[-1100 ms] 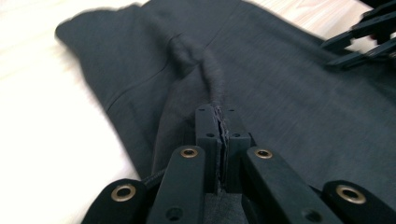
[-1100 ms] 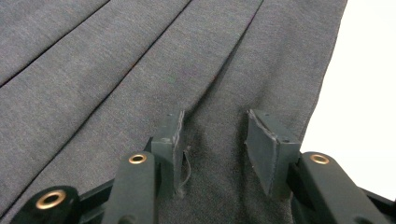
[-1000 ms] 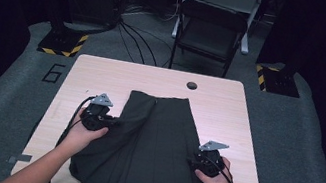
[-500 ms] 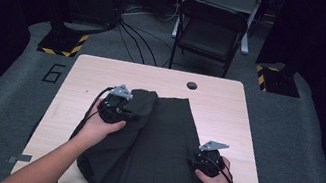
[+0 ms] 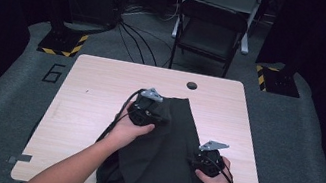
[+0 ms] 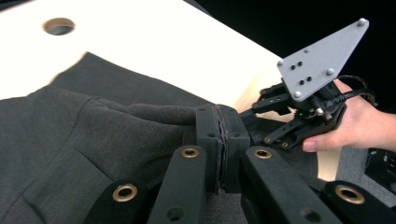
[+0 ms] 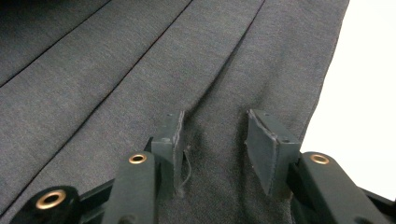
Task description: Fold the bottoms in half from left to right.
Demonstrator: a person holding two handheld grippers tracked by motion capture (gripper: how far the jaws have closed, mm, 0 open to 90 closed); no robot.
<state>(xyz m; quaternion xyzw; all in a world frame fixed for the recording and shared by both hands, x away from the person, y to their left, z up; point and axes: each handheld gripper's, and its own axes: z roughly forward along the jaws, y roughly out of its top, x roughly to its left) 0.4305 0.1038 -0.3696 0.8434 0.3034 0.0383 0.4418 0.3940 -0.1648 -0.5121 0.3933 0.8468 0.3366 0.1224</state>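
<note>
Two grippers are on one dark grey pleated skirt (image 5: 159, 157), which lies on the near half of the pale wooden table (image 5: 95, 90). Left gripper (image 5: 159, 116) has its jaws clamped tight on a fold of the skirt's left edge, lifting it up and over the middle of the garment. Right gripper (image 5: 194, 162) sits low on the skirt's right side near its edge, jaws standing apart, tips pressing down on the flat cloth with nothing pinched between them. Skirt's near hem reaches the table's front edge.
</note>
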